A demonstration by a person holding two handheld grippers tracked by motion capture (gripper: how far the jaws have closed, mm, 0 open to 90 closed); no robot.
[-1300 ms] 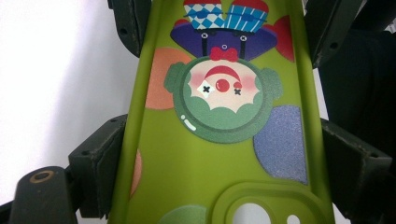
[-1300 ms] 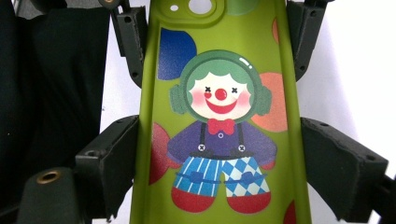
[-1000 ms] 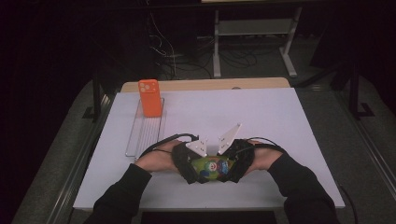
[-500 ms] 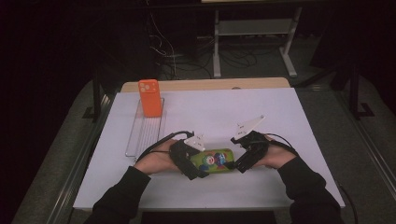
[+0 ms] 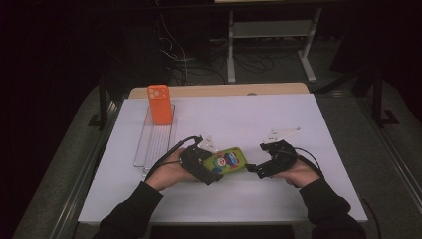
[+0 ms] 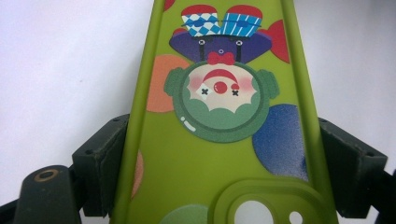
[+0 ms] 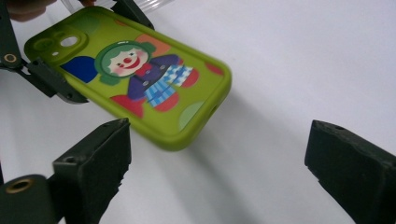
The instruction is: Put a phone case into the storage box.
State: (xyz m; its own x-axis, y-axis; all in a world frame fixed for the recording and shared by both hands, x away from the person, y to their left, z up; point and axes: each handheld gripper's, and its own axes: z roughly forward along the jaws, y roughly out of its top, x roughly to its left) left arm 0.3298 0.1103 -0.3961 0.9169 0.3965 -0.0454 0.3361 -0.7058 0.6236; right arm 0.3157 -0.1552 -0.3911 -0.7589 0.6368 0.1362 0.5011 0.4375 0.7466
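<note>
White table [image 5: 298,119], left gripper [image 5: 211,167] clamping clown phone case [image 5: 228,160]

Bare white tabletop [image 5: 278,119] btwn & beyond both hands; only wire rack [image 5: 155,142] w/ orange phone [image 5: 160,104] far left.

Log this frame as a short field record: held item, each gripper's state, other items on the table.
held item: green phone case printed with a clown, camera cutout at the gripped end
left gripper: shut on the case's long edges
right gripper: open, jaws apart with nothing between them, just off the case's free end
other items: orange phone case standing at the far end of a wire rack
surface: white table
</note>
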